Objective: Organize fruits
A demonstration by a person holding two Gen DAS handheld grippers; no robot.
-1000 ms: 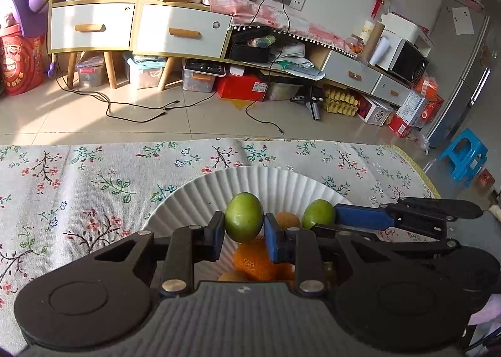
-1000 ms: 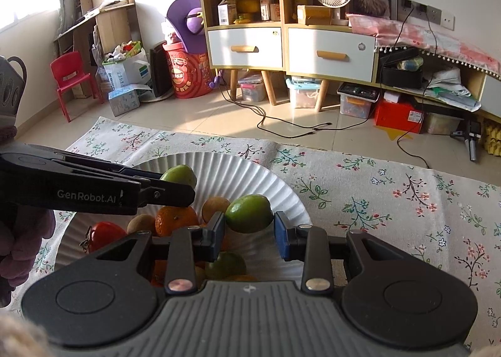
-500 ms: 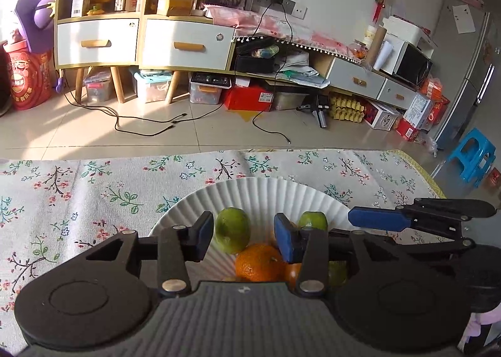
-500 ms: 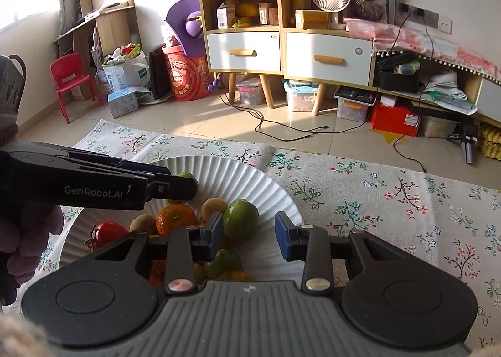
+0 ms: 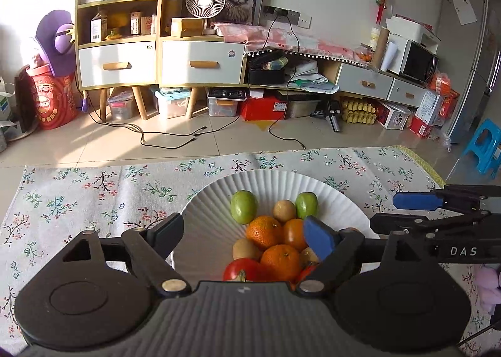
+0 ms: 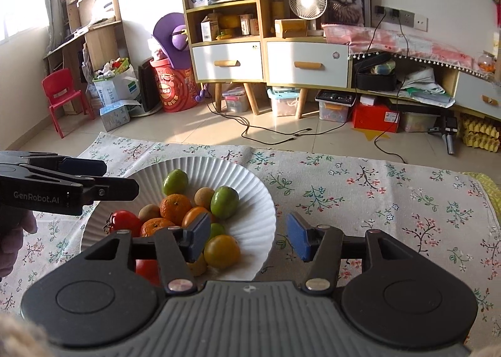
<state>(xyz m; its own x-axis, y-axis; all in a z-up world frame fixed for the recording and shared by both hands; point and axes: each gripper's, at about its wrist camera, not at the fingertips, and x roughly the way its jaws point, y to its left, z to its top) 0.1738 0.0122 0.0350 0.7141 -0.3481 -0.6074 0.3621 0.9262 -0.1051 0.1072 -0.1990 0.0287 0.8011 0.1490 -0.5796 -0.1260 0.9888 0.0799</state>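
Left wrist view looks across a flowered tablecloth (image 5: 94,194) to a white ridged plate (image 5: 281,181), which sits on the cloth and carries all the fruit in one loose heap. My worry is the heap itself. Round fruit is stacked on round fruit, and the top pieces rest on little more than each other, so a bump from a descending finger could send one rolling down the plate's slope and over its low rim onto the cloth. The red tomato (image 5: 242,270) near the front edge looks soft, and a hard pinch would likely bruise or split it.

Among the fruit, two oranges (image 5: 264,231) lie at the middle of the pile, touching each other, with two green limes (image 5: 243,206) on the far side and a small brown fruit (image 5: 284,210) between them.

Both tongs are spread wide and hold nothing. The left gripper (image 5: 244,236) hangs over the near part of the pile without touching any fruit that I can see. The right gripper (image 6: 247,241) hovers over the plate's right rim, one finger above a yellow-green fruit (image 6: 221,251) and the other above bare cloth.
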